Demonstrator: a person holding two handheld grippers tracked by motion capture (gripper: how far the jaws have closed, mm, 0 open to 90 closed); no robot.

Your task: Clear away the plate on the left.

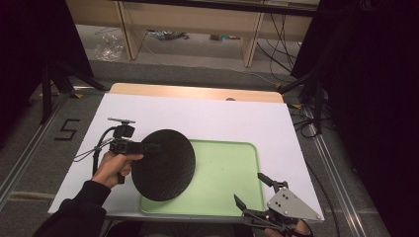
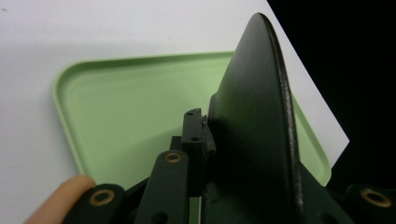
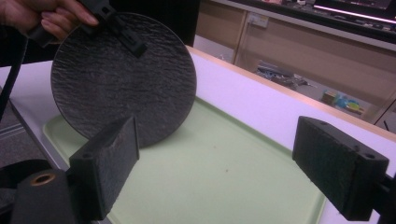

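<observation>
We see even overhead light on the white tabletop (image 1: 207, 116), with black surroundings beyond its left and right edges. The plate (image 3: 122, 79) shows faint sheen; its near rim and the close jaws blur softly.

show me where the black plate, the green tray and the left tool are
black plate (image 1: 165, 168), high view, middle of its textured face
green tray (image 1: 227, 173), high view, bare floor
left tool (image 1: 154, 147), high view, jaw tips at the plate's rim

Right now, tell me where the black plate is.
In the high view the black plate hangs tilted over the left end of the green tray, clamped by its rim in the left claw.
</observation>
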